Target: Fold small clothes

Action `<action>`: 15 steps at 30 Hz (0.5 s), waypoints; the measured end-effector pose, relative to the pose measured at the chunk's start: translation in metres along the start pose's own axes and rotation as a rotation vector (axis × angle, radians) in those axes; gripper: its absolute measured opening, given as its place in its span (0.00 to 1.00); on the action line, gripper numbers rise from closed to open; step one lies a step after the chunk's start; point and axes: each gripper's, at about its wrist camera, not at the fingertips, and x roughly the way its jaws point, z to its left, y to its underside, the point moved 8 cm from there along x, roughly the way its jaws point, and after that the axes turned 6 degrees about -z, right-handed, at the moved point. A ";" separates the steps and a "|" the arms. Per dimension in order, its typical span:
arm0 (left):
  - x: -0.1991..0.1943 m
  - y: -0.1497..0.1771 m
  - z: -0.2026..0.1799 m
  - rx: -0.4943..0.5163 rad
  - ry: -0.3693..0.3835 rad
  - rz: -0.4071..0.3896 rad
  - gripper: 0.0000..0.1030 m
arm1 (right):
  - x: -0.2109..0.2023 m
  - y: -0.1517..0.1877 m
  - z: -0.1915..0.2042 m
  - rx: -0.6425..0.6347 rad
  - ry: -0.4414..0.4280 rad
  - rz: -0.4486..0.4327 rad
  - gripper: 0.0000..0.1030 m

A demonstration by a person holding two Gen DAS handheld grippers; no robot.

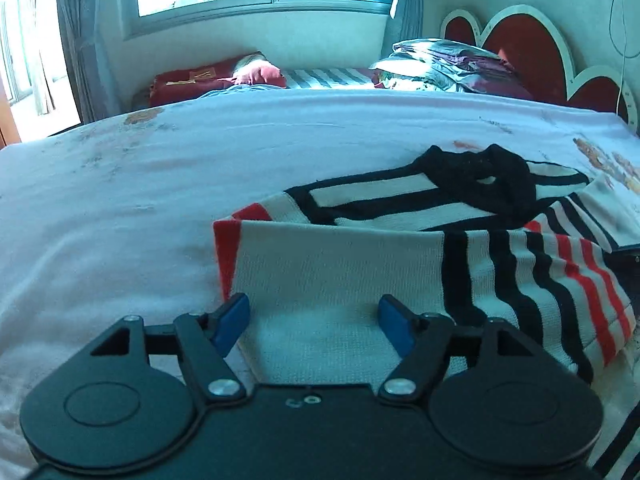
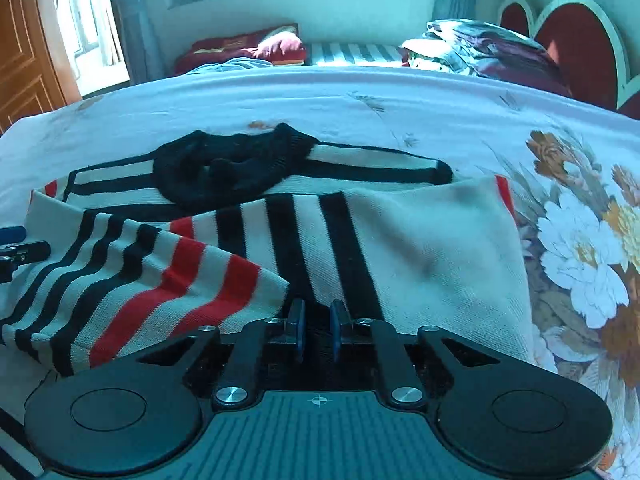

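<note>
Left hand-held gripper (image 1: 314,322): jaws spread wide, released, blue pads apart on either side of the near hem of the sweater (image 1: 340,272), nothing pinched. Plain white panel directly ahead and below, touching or just under the pads; which of the two cannot be told.

Right hand-held gripper (image 2: 316,332): jaws nearly closed, a narrow gap between the pads, set at the near edge of the sweater (image 2: 420,248) over a black stripe. Whether cloth is pinched cannot be told.

Sweater on the bed (image 1: 120,184), partly folded, long axis running side to side across both views. Both sides turned in over the body. Striped sleeve (image 2: 160,280) lying slantwise over the near part, between the two grippers. Black collar (image 2: 228,168) at the far edge, away from both.

Likely next move: near hem lifted and carried away toward the collar. Both grippers sit at that hem, left at the white end, right beside the sleeve cuff.

In the way: loose sleeve, likely to slide off during a lift. Pillows (image 1: 448,64) and headboard (image 1: 532,52) well apart, no obstruction.
</note>
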 end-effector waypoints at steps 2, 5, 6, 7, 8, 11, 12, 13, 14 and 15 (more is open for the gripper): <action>0.000 -0.008 -0.003 0.035 -0.017 -0.005 0.70 | -0.001 -0.004 0.001 0.011 0.005 -0.012 0.10; -0.004 -0.032 -0.011 0.061 -0.011 -0.068 0.70 | -0.007 -0.014 0.003 0.028 0.009 -0.069 0.10; 0.002 -0.036 -0.010 0.072 -0.020 -0.058 0.69 | -0.004 -0.017 0.003 0.025 0.013 -0.072 0.10; 0.011 -0.039 -0.009 0.072 -0.015 -0.041 0.70 | 0.000 -0.019 0.000 0.027 0.032 -0.065 0.10; 0.021 -0.038 -0.007 0.064 0.003 -0.012 0.76 | 0.008 -0.022 -0.004 0.042 0.047 -0.051 0.10; 0.044 -0.031 0.006 0.005 0.036 0.052 0.84 | 0.022 -0.020 -0.017 0.080 0.041 -0.001 0.10; 0.039 -0.033 0.006 -0.001 0.023 0.055 0.83 | 0.020 -0.022 -0.018 0.083 0.040 0.004 0.10; 0.031 -0.035 0.004 0.002 0.003 0.039 0.78 | 0.014 -0.024 -0.019 0.077 0.059 -0.007 0.10; 0.021 -0.037 -0.001 -0.006 0.008 0.019 0.78 | 0.006 -0.026 -0.016 0.072 0.057 -0.031 0.11; 0.008 -0.036 -0.011 -0.037 0.046 -0.002 0.79 | -0.002 -0.027 -0.010 0.076 0.032 -0.049 0.11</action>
